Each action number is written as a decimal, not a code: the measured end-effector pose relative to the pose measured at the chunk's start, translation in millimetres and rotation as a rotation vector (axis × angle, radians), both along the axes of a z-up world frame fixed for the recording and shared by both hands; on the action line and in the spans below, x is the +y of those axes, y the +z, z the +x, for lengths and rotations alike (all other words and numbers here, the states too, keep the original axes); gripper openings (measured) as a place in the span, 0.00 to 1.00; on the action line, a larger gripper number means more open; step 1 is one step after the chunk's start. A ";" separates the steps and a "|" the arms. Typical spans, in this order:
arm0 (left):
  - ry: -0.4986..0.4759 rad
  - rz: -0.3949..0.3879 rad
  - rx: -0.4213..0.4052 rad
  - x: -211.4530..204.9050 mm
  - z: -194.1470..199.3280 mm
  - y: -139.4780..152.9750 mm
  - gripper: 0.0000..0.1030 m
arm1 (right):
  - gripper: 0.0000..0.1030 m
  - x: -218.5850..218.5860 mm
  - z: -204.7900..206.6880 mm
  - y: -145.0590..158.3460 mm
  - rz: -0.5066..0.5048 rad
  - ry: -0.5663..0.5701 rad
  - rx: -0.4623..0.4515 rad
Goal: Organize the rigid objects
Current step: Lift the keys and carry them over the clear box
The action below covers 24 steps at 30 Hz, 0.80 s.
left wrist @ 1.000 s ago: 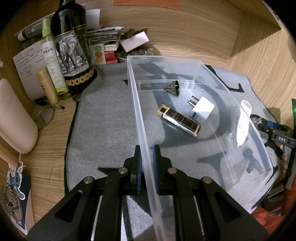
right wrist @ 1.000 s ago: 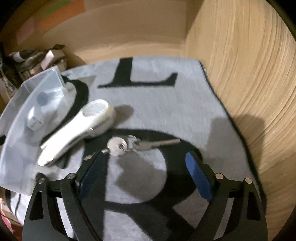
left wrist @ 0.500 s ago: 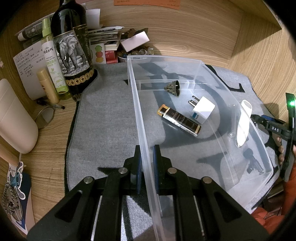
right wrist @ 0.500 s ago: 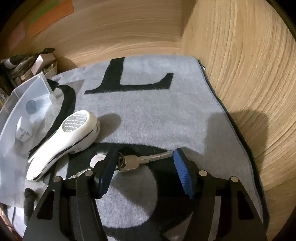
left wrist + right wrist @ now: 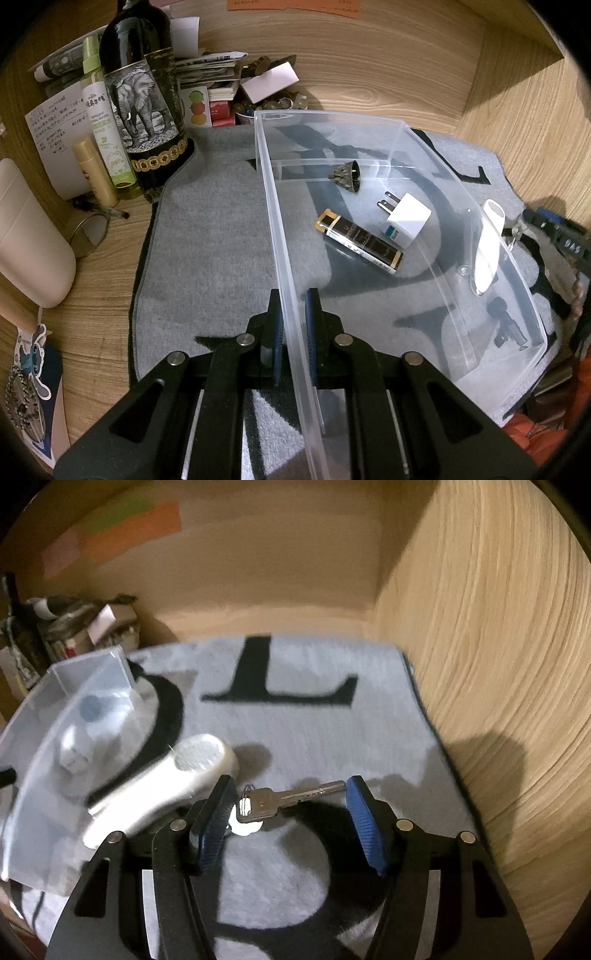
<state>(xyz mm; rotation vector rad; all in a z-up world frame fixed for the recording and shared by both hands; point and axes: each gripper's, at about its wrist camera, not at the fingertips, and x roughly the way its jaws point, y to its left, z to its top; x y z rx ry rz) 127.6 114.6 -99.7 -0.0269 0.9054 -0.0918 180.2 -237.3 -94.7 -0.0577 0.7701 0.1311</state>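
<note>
Key (image 5: 291, 797) lies crosswise, blade pointing right, between open right jaws, seemingly untouched; left jaws clamp bin wall (image 5: 291, 295).

Warm dim light, fisheye warp, right-view blur

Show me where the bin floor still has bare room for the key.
Inside the clear bin, the near floor between the lighter and the left hand-held gripper is bare. The far end is crowded: charger plug and bronze ornament. The key lies between the right hand-held gripper's open fingers.
</note>
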 end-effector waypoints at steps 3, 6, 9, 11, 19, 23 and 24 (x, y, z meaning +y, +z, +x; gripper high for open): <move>0.000 0.000 0.000 -0.1 0.0 0.0 0.11 | 0.57 8.3 -1.9 16.4 0.003 0.018 -0.044; 0.000 0.001 0.000 -0.3 0.1 0.0 0.11 | 0.57 17.8 -4.3 35.5 0.003 0.040 -0.097; 0.000 0.000 0.000 -0.5 0.1 0.0 0.10 | 0.57 29.9 -7.0 53.3 0.000 0.071 -0.150; 0.000 0.000 0.000 0.1 0.4 0.1 0.11 | 0.57 39.1 -9.4 66.7 0.000 0.098 -0.190; 0.001 -0.001 -0.001 1.0 0.9 -0.1 0.11 | 0.57 88.7 -17.9 105.3 0.051 0.257 -0.295; 0.001 -0.001 -0.001 0.9 0.9 -0.1 0.11 | 0.57 123.2 -19.0 110.5 0.071 0.354 -0.305; 0.001 -0.001 -0.001 1.3 0.9 -0.1 0.11 | 0.57 131.3 -18.9 109.8 0.073 0.376 -0.302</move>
